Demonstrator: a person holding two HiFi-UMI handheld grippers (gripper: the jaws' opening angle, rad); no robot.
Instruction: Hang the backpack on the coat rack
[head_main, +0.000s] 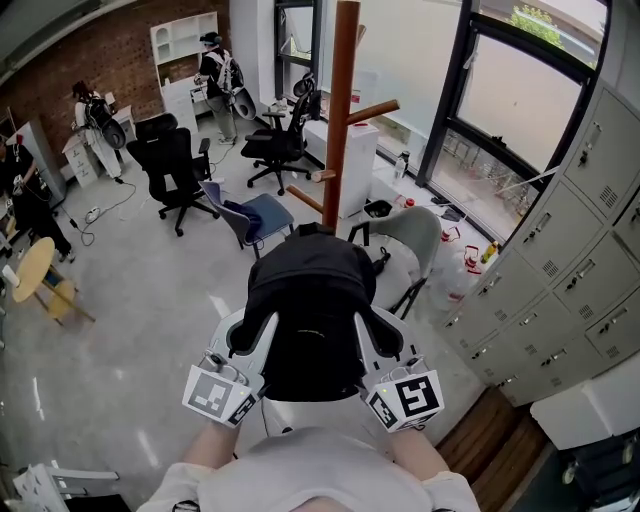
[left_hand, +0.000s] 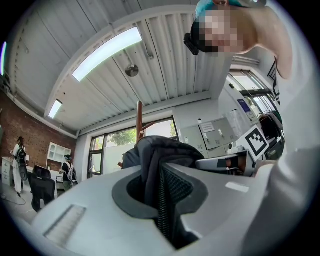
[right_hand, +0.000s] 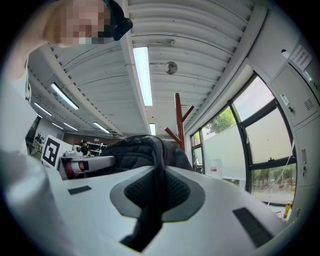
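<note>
Backpack (head_main: 308, 300): held up, left tool (head_main: 247, 338) and right tool (head_main: 386, 340) each clamped on strap (left_hand: 167, 200). Rack (head_main: 341, 120) ahead of tools. Step: approach. Next: hook top loop over peg (head_main: 372, 110)

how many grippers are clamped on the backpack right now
2. The left gripper is shut on the dark fabric at the left side of the backpack. The right gripper is shut on the fabric at its right side. Neither is hidden.

Pale glossy floor (head_main: 130, 330), wooden coat rack (head_main: 341, 110), black office chairs (head_main: 172, 165)
</note>
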